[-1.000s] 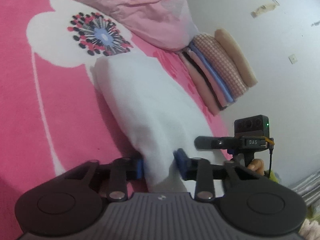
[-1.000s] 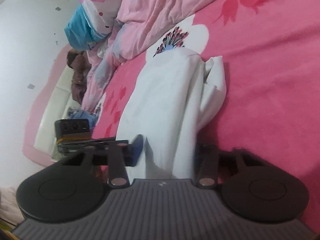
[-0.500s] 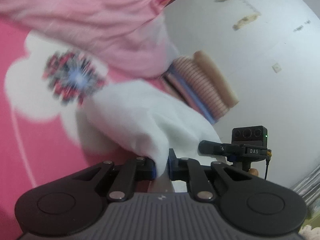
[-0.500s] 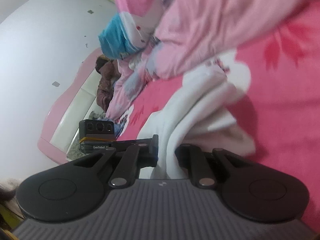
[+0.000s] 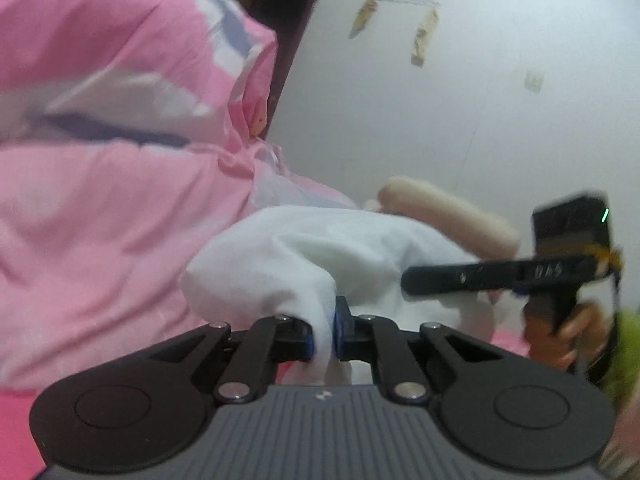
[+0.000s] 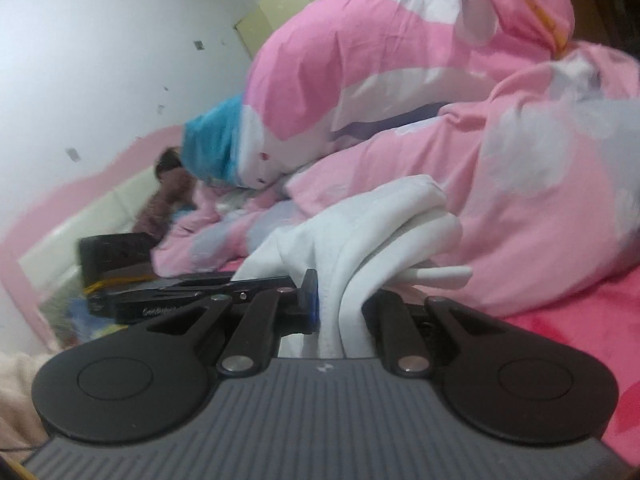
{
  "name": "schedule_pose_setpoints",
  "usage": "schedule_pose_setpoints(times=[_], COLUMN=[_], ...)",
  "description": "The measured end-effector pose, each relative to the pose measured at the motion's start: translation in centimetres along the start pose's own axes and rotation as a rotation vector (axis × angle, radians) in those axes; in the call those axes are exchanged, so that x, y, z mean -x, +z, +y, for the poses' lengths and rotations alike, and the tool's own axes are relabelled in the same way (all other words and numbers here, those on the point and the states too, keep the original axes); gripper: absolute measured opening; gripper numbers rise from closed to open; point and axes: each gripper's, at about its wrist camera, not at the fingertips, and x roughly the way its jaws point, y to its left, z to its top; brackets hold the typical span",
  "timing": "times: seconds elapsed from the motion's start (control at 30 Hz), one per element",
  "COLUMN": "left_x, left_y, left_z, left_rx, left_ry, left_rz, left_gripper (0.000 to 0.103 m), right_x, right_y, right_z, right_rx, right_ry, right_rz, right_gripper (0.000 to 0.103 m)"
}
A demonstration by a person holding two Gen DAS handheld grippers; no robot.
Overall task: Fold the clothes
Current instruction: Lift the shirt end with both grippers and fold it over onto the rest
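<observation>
A white garment (image 5: 304,256) hangs lifted off the pink bed, bunched between both grippers. In the left wrist view my left gripper (image 5: 325,330) is shut on a pinched fold of its near edge. In the right wrist view my right gripper (image 6: 340,312) is shut on a thick fold of the same white garment (image 6: 372,224), which trails away toward the quilt. The right gripper (image 5: 500,276) also shows at the right of the left wrist view, held by a hand (image 5: 576,332). Likewise the left gripper (image 6: 192,288) appears at the left of the right wrist view.
A bulky pink quilt (image 6: 420,92) is heaped just behind the garment; the same quilt (image 5: 112,168) fills the left side. A beige roll atop folded clothes (image 5: 448,212) lies behind the garment. A white wall (image 5: 460,100), a padded headboard (image 6: 80,208) and a blue cloth (image 6: 212,148) lie beyond.
Both grippers closed on the garment's near edge and rose with it, rolling their wrists. The garment came off the pink bedspread and now hangs bunched in front of the quilt.
</observation>
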Motion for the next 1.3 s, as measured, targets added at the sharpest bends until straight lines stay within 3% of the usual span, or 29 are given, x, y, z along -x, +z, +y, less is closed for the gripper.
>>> schedule_pose_setpoints(times=[0.23,0.47,0.7,0.93,1.03,1.07,1.17,1.3], left_x=[0.1,4.3,8.4,9.1,9.3,9.4,9.9,11.0], left_y=[-2.9,-4.7,-8.9,-13.3,-13.4,-13.3,-12.6,-12.0], left_z=[-0.6,-3.6,-7.6,-9.2,-8.6,-8.3,-6.6,-3.9], left_rx=[0.008,-0.041,-0.102,-0.164,-0.135,-0.113,0.0,0.158], left_ry=[-0.017,-0.099,-0.199,-0.241,-0.264,-0.273,-0.308,-0.327], left_rz=[0.017,0.019,0.148,0.333,0.361,0.363,0.355,0.338], left_gripper=[0.01,0.01,0.01,0.012,0.027,0.037,0.053,0.058], right_x=[-0.6,3.6,7.9,9.0,9.5,9.8,10.8,12.0], right_y=[-2.7,-6.2,-12.6,-20.2,-21.7,-21.9,-22.3,-22.3], right_z=[-0.3,3.2,8.7,11.3,11.6,11.6,11.4,10.6], right_rx=[0.012,0.026,0.06,0.055,0.018,0.0,-0.086,-0.211], right_ry=[-0.035,-0.007,-0.003,-0.078,-0.095,-0.096,-0.085,-0.06], right_rz=[0.034,0.04,0.122,0.228,0.211,0.194,0.138,0.077], right_gripper=[0.009,0.009,0.009,0.012,0.014,0.015,0.022,0.042])
